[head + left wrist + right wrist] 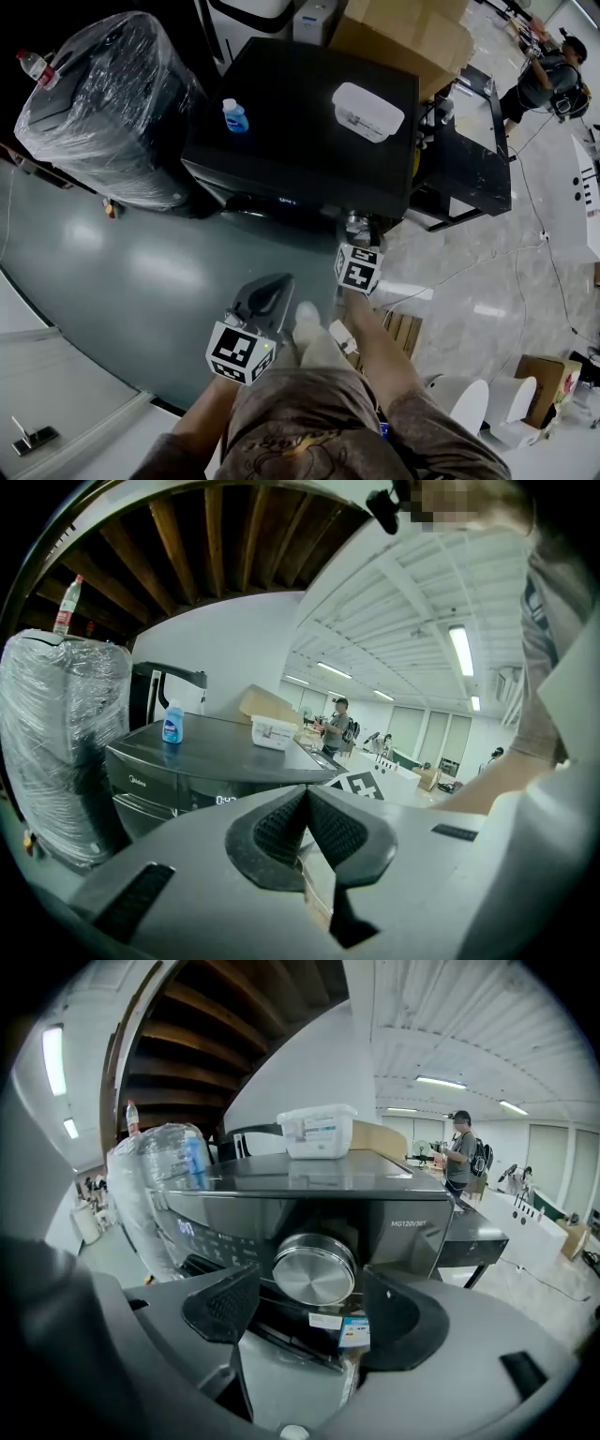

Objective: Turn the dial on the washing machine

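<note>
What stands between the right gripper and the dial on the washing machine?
Nothing visible does. In the right gripper view, the silver dial on the washing machine front shows straight ahead in the gap between the open jaws of the right gripper. Neither pad touches it.

In the head view, the marker cube [358, 267] of the right gripper [311, 1286] is covering most of the dial [353, 225]. The left gripper [307, 817] is cutting off the washing machine's [187, 761] display [225, 800]. Print on the white box [319, 1132] is showing too small to read.
</note>
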A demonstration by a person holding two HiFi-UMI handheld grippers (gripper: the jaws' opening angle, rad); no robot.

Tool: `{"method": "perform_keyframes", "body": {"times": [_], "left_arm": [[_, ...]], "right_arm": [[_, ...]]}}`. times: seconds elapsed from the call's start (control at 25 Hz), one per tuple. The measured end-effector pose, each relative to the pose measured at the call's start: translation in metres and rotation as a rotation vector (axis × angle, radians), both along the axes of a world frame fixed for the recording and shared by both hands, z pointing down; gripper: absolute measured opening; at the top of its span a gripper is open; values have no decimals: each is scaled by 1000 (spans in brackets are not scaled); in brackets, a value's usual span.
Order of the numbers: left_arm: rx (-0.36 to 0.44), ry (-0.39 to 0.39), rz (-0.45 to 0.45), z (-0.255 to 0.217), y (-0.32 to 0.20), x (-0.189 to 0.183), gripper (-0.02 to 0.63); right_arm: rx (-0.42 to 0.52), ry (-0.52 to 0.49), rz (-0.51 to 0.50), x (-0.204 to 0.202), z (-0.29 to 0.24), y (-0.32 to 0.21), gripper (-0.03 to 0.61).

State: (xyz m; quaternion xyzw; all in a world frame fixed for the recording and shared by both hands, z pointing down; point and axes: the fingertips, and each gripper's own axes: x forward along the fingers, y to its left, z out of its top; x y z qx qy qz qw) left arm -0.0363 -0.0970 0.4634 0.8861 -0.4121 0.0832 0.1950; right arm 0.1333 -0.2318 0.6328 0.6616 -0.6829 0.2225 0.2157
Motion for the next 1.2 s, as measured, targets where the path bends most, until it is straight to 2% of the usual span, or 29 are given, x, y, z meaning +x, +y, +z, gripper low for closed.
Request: {"method": "perform_keyframes", "body": {"times": [0.32,0.56,0.8,1.04,1.2], "left_arm": [[-8,-5,-14,1,0,-6,0],[-5,-6,-18,2,1,-7,0],[-9,-7,-20,2,2,-6,0],[-12,-8,-8,3,2,-3,0],[-6,-10,1,2,2,0,0]], "right_arm": [[-18,46,45,6,2,-3,301],[-24,19,67,5,0,-1,268],[-23,-97,101,5,0,-1,267],[10,-294,138,6,1,-1,267],[12,-362,149,7,3,-1,267]]}}
